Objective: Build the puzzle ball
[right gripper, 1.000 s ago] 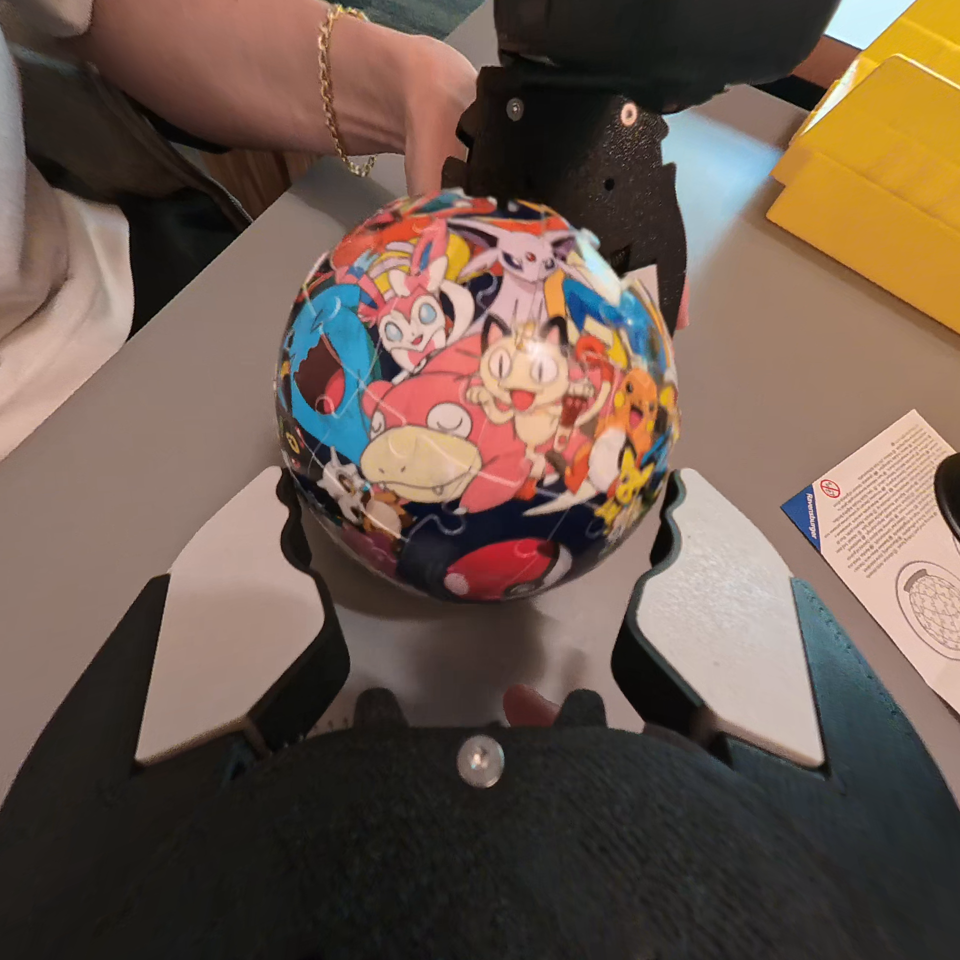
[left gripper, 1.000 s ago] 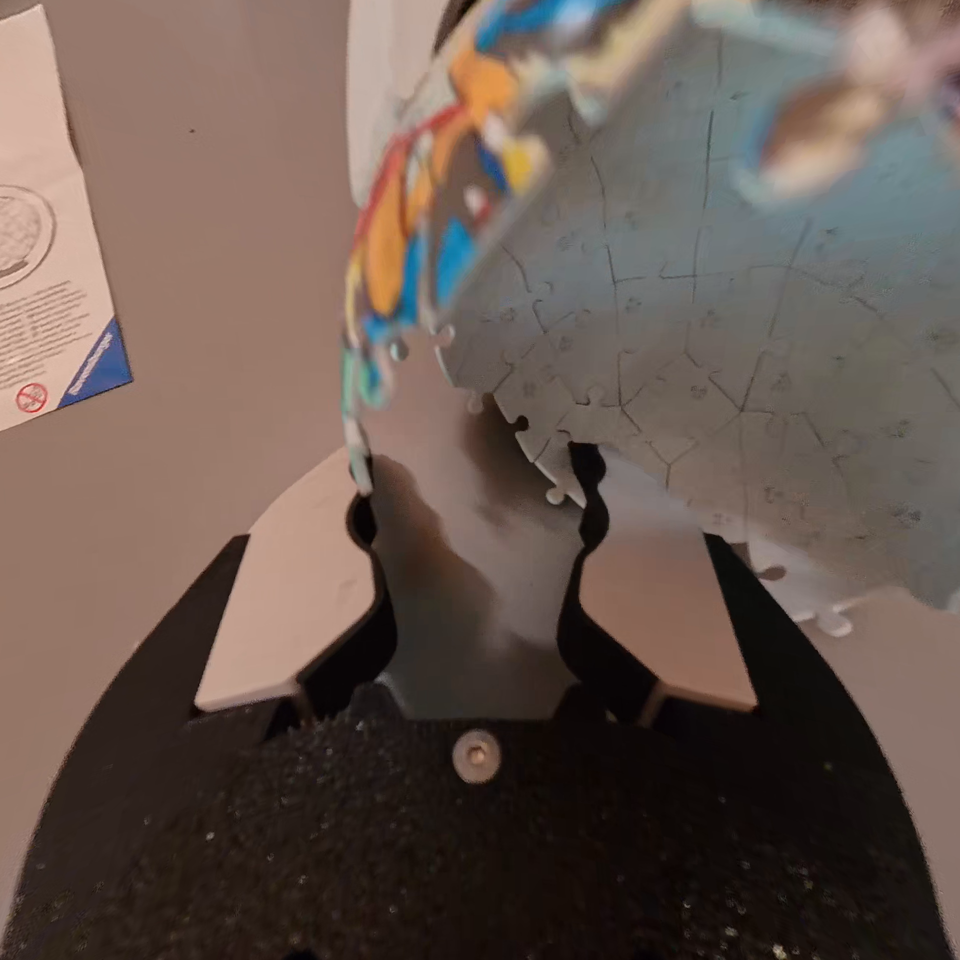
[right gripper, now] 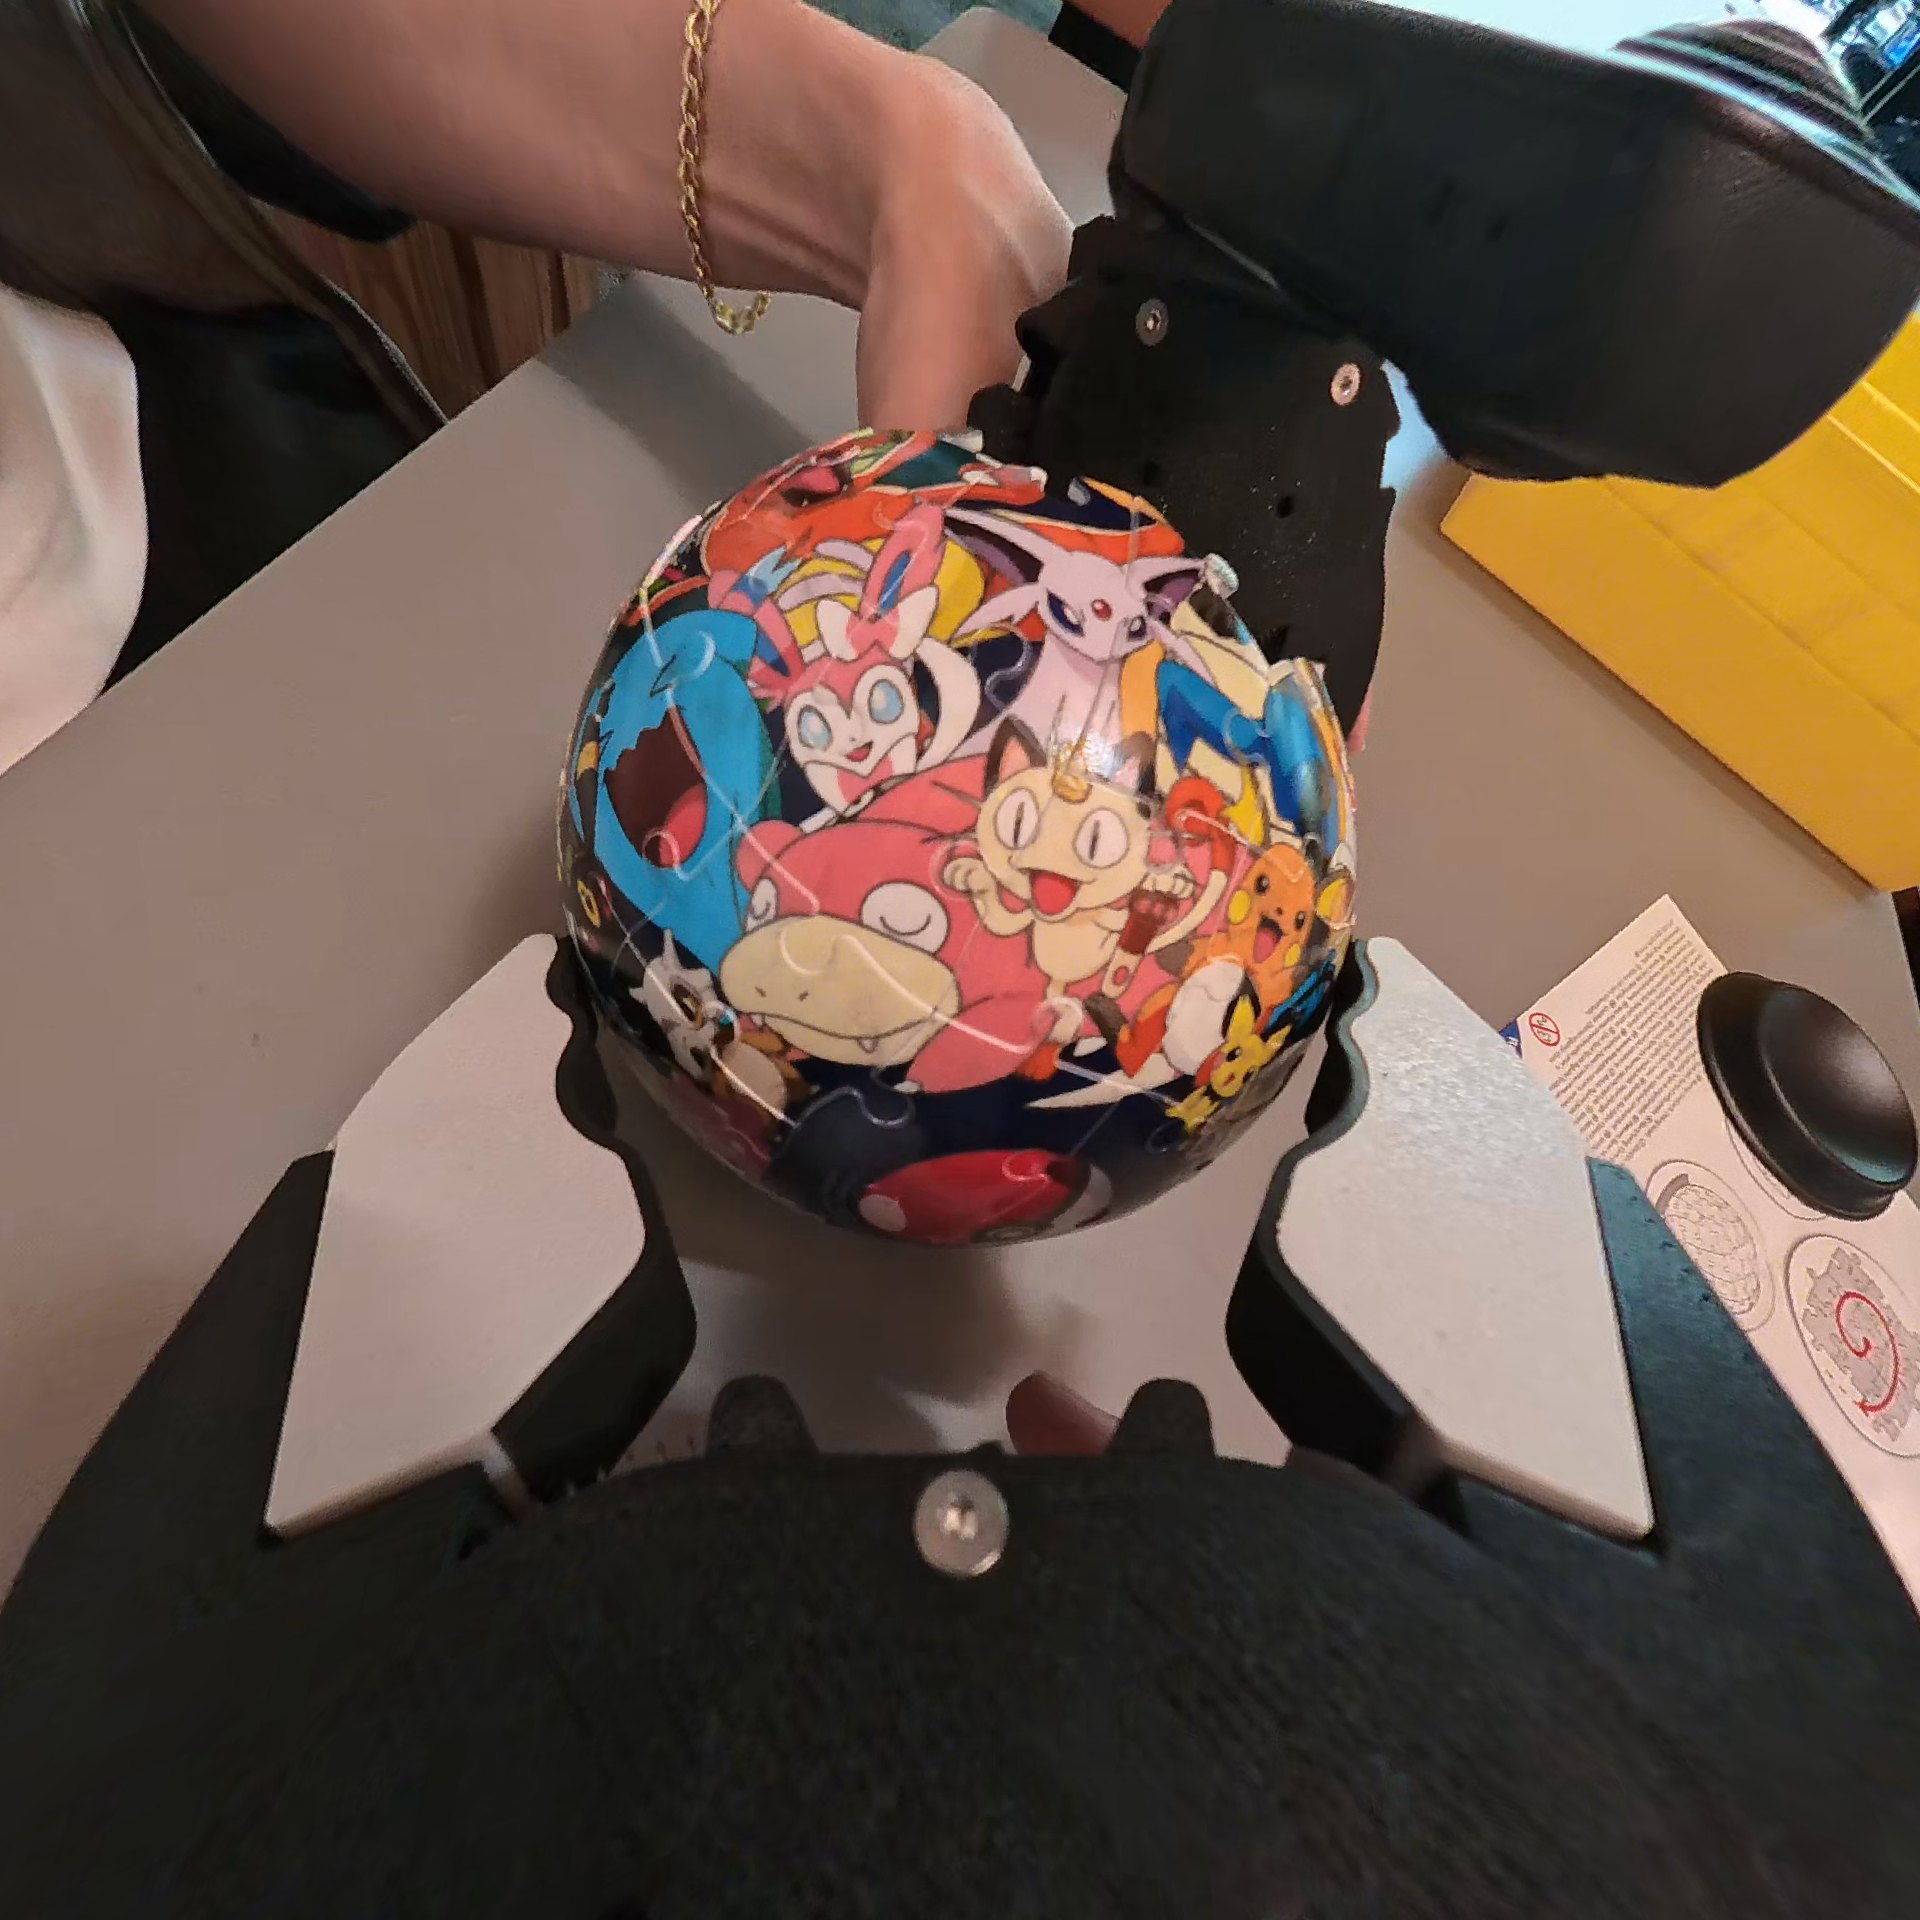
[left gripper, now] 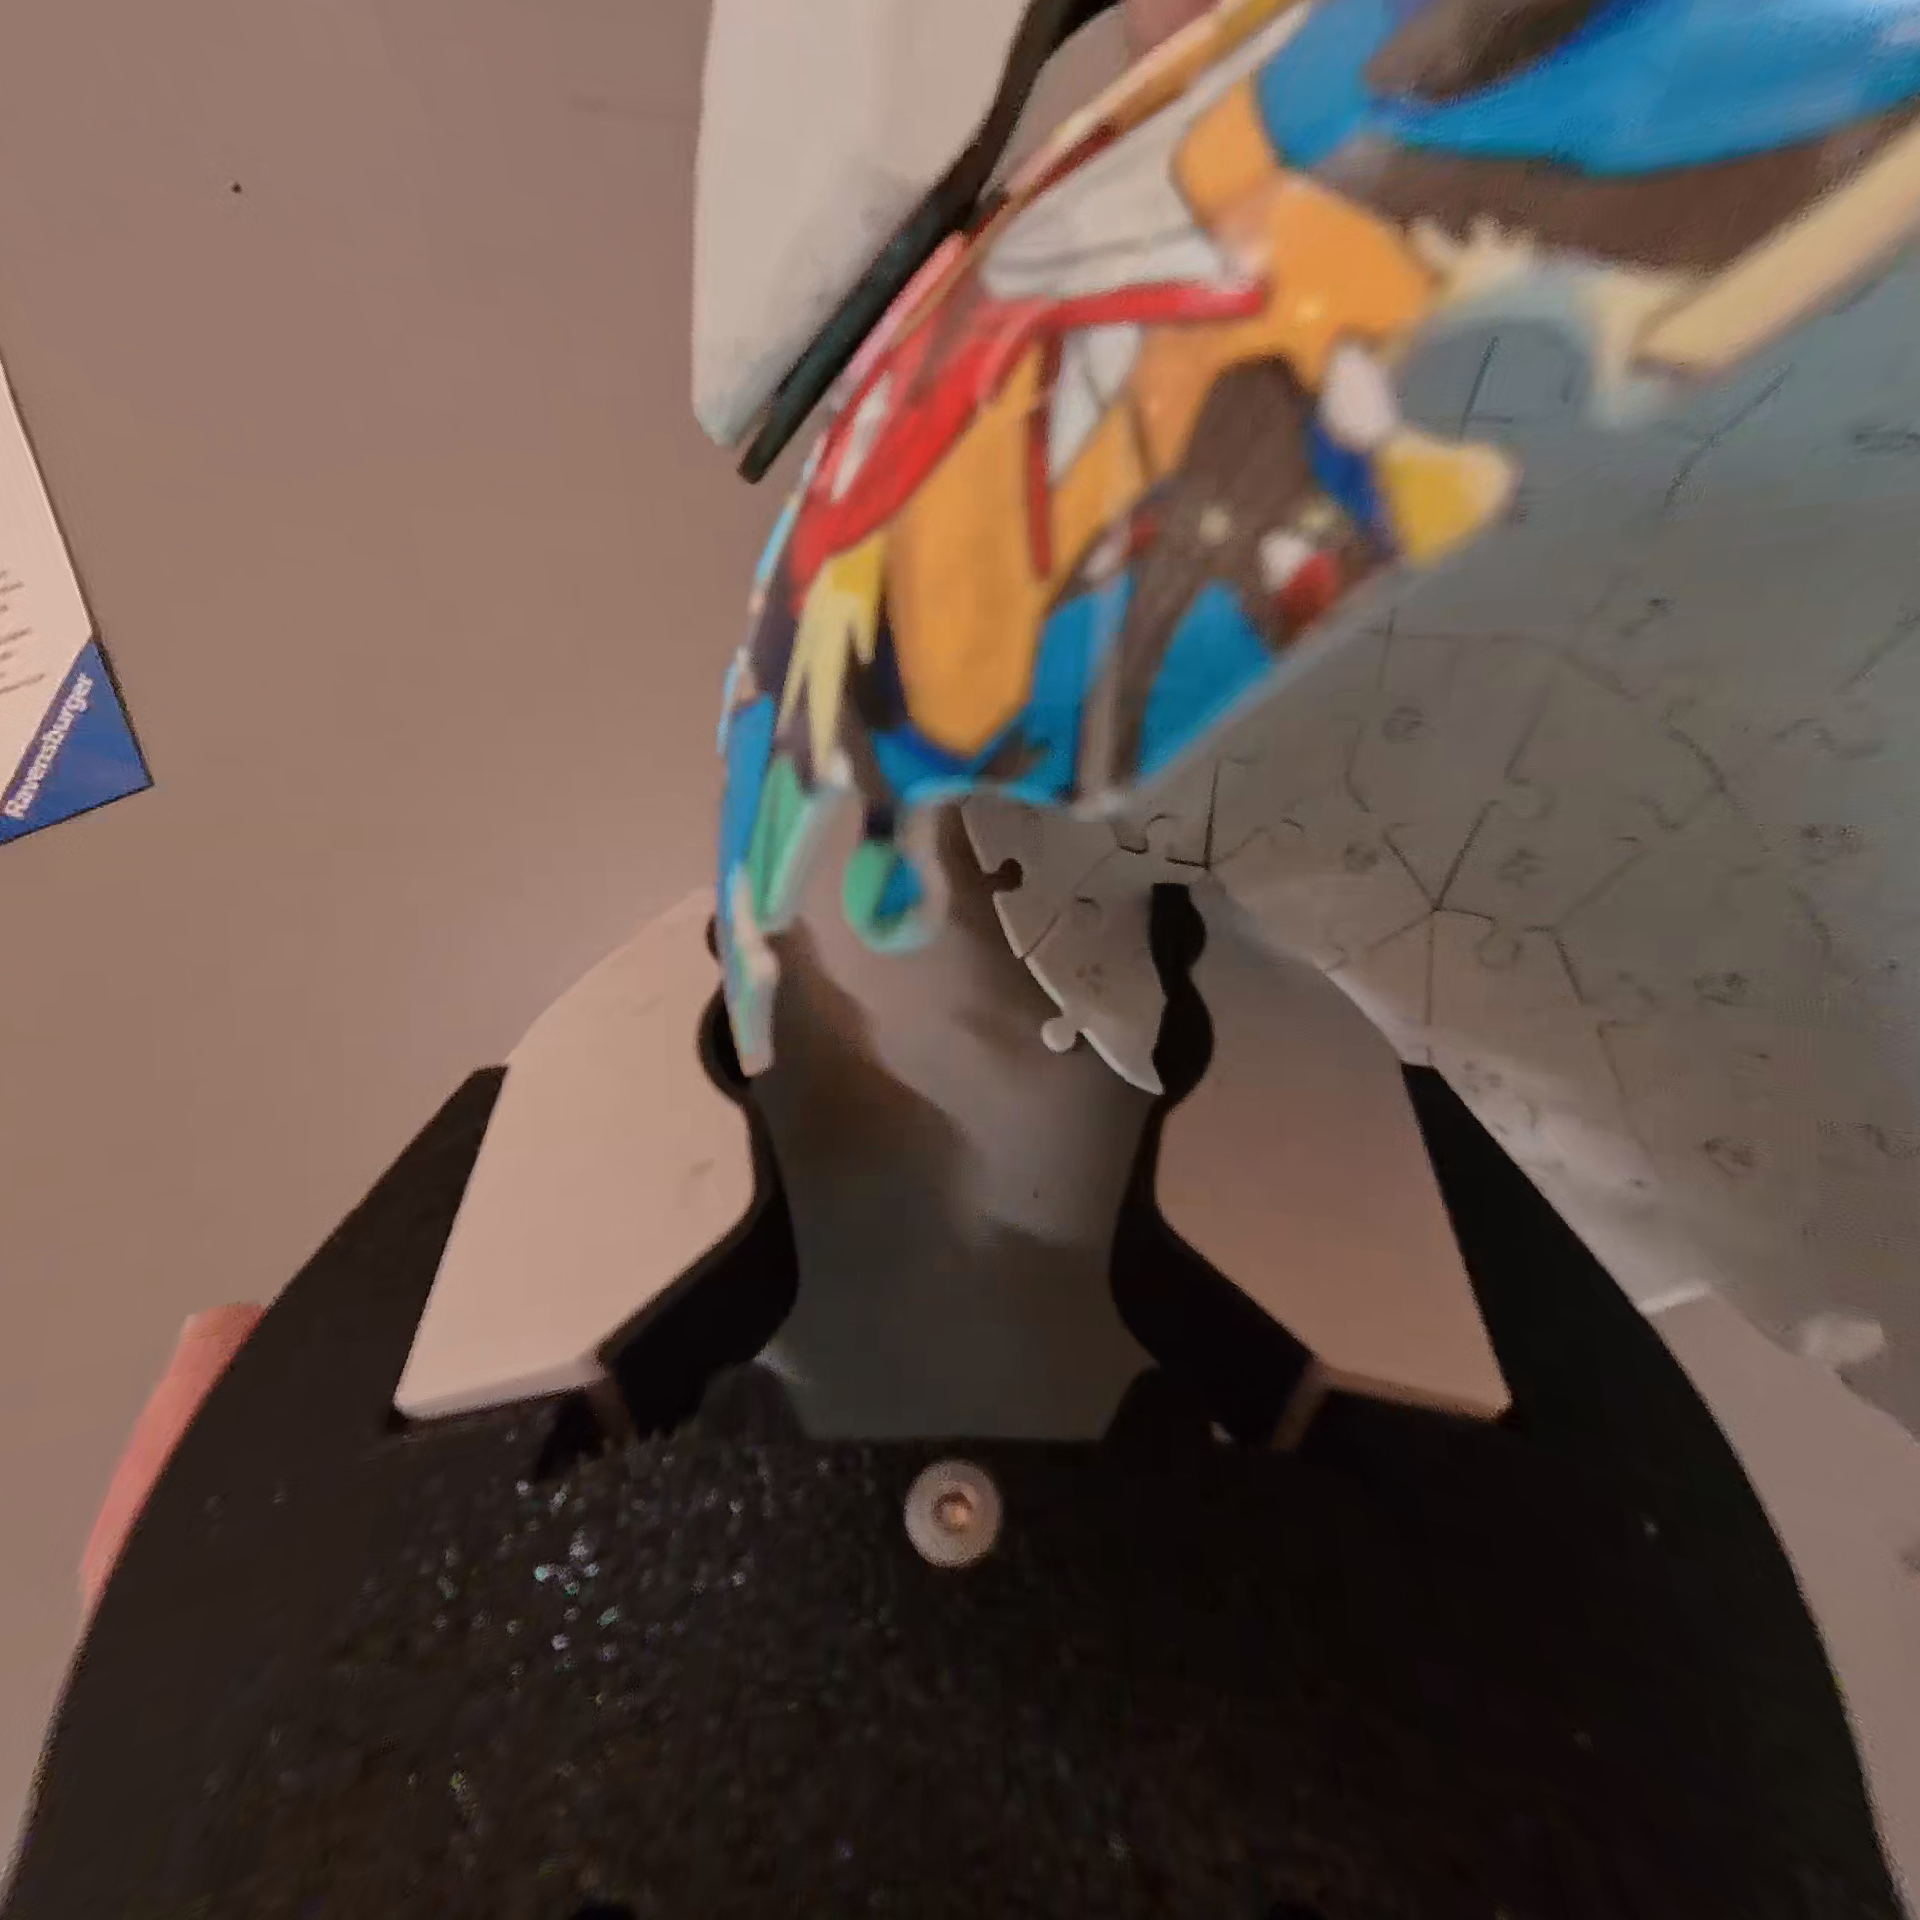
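Grey table [right gripper: 260, 831]: right tongs [right gripper: 956, 997] clasp the puzzle ball [right gripper: 956, 852]; left tongs [left gripper: 951, 997] gape beside its unprinted inside.

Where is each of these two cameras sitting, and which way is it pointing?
Left wrist view: on the left gripper, looking along its fingers down at the grey table; the puzzle ball fills the upper right, its unfinished edge and grey inside showing.
Right wrist view: on the right gripper, facing the ball between its fingers; beyond are a hand and the left gripper.
Shared: the ball, the table and the instruction leaflet.
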